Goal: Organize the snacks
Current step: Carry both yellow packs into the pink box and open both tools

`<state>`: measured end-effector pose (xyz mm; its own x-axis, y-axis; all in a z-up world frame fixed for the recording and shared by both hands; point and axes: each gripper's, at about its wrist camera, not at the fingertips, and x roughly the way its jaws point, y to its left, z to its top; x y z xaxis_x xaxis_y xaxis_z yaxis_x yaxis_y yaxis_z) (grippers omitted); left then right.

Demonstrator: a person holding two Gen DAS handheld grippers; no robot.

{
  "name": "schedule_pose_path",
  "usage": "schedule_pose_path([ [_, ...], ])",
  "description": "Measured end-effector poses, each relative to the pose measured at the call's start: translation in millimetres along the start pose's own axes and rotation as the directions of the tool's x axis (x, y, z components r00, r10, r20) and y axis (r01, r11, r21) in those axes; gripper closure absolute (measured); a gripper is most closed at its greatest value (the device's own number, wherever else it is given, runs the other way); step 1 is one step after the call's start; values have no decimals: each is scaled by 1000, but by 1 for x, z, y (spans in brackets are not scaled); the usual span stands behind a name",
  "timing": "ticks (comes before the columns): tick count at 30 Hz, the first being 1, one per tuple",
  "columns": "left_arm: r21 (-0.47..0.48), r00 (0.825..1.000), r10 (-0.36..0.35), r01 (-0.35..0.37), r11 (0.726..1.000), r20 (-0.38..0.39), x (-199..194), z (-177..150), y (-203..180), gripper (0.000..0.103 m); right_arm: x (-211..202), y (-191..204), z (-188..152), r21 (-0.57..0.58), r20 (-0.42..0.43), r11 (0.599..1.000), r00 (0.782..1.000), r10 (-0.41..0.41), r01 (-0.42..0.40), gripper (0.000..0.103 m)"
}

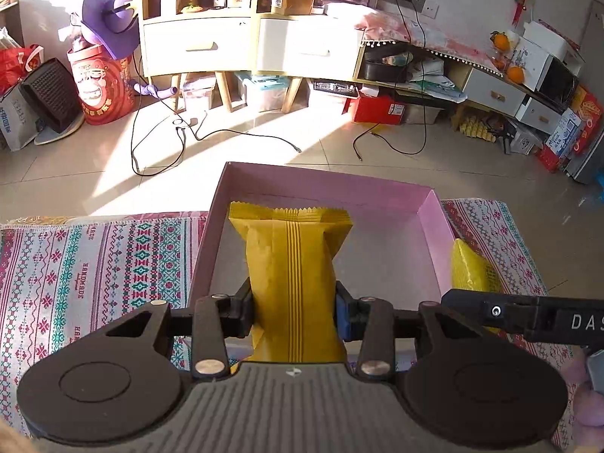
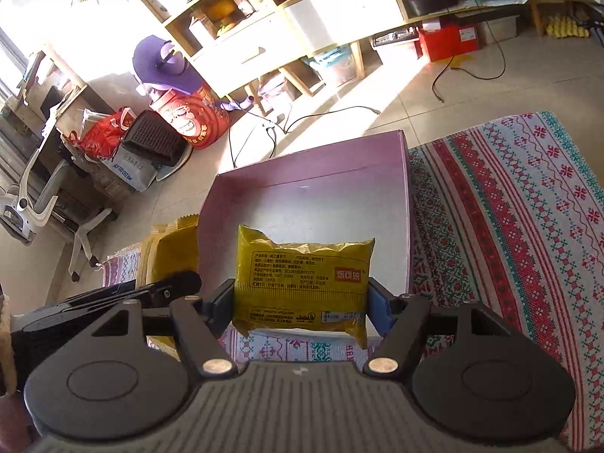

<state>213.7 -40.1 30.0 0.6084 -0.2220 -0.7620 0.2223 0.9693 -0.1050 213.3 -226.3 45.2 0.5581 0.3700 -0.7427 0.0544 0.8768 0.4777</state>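
Note:
A shallow pink box (image 1: 434, 238) lies on a patterned cloth; it also shows in the right wrist view (image 2: 404, 173). My left gripper (image 1: 294, 311) is shut on a yellow snack packet (image 1: 290, 256) with a striped back seam, held over the box's near left part. My right gripper (image 2: 300, 302) is shut on a yellow snack packet (image 2: 302, 275) with printed text, held over the box's near edge. The right gripper's packet (image 1: 468, 268) and finger (image 1: 490, 309) show at the right of the left wrist view. The left gripper's packet (image 2: 170, 253) and finger (image 2: 166, 288) show at the left of the right wrist view.
The patterned cloth (image 1: 94, 264) covers the table; it also shows in the right wrist view (image 2: 509, 207). Beyond the table edge are a tiled floor with cables (image 1: 181, 139), a wooden cabinet (image 1: 196, 41), a red bucket (image 1: 102, 87) and an office chair (image 2: 45, 204).

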Motion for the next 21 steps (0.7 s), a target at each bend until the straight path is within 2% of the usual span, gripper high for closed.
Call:
schedule_pose_path([
  [5, 15, 997, 55, -55, 998, 51, 33, 4, 5, 56, 21, -6, 4, 9, 20, 1000, 1000, 11, -11, 36],
  [9, 51, 993, 119, -119, 992, 5, 49, -6, 7, 56, 32, -6, 0, -11, 4, 1000, 1000, 9, -9, 36],
  [21, 27, 991, 115, -114, 993, -72, 26, -32, 15, 56, 33, 11, -14, -114, -85, 991, 993, -77, 67, 36],
])
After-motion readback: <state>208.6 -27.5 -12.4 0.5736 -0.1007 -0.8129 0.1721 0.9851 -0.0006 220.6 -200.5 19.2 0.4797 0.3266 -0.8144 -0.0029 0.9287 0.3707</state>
